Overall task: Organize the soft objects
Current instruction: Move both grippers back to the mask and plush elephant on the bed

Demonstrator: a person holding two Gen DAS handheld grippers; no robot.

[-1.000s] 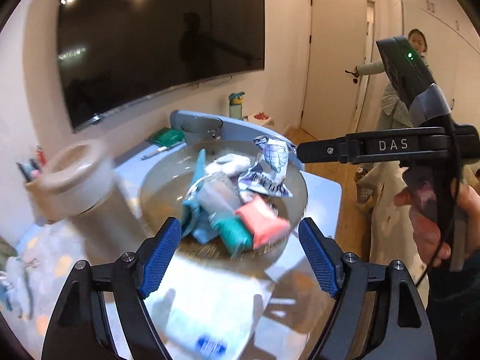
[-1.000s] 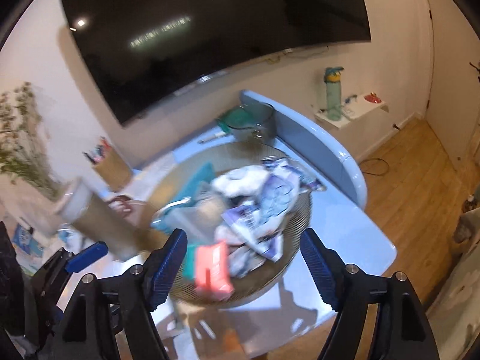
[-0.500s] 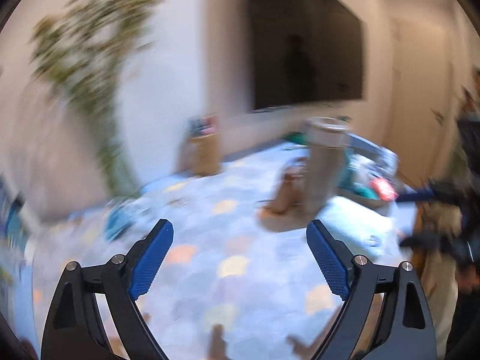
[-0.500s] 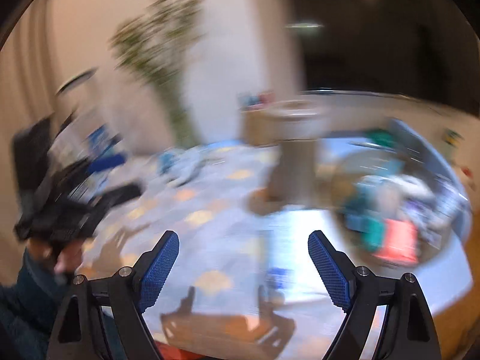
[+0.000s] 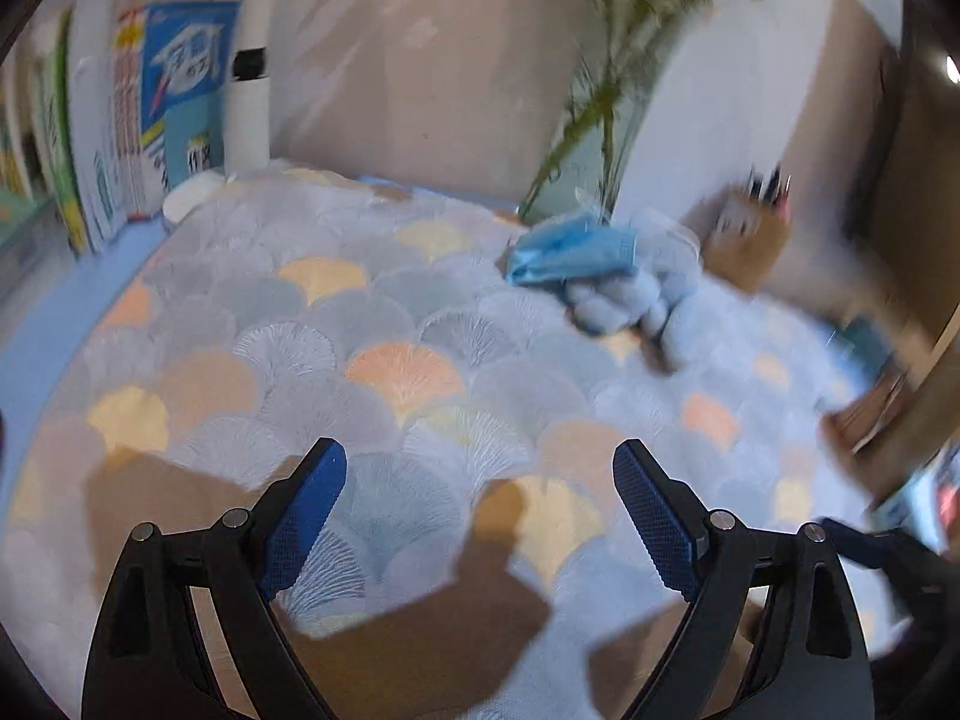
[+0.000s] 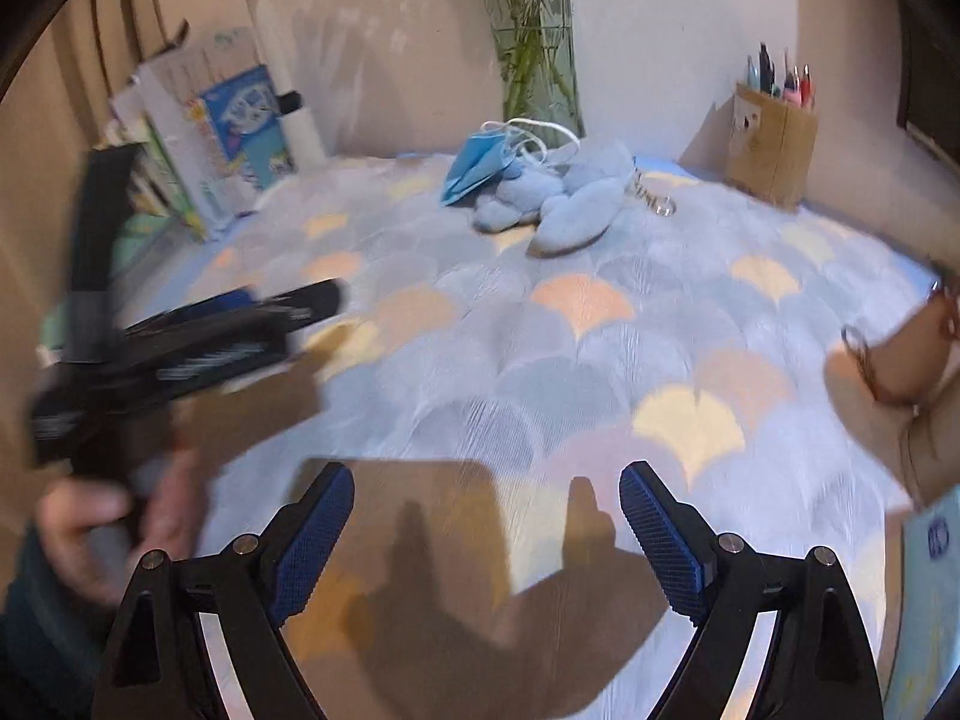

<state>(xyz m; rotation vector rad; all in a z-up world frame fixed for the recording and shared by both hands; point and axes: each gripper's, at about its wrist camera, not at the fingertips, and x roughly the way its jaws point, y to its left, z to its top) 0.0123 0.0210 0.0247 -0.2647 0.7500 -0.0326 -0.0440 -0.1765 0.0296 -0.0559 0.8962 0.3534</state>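
My left gripper [image 5: 480, 516] hangs wide and empty over the patterned cloth [image 6: 540, 360]; my right gripper [image 6: 486, 531] is opening, nothing between its jaws. Far ahead, blue face mask [image 6: 477, 165] touches plush toy [image 6: 570, 198] beside the vase [image 6: 537, 66].

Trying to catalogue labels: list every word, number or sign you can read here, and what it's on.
No text can be read for sure.
Blue-and-white cover: big white characters, red print beside; blurred.
Light blue pack: dark blue mark; blurred.
Cardboard pen holder: small dark mark; too small.
Left tool: white lettering on its body in the right wrist view; smeared.
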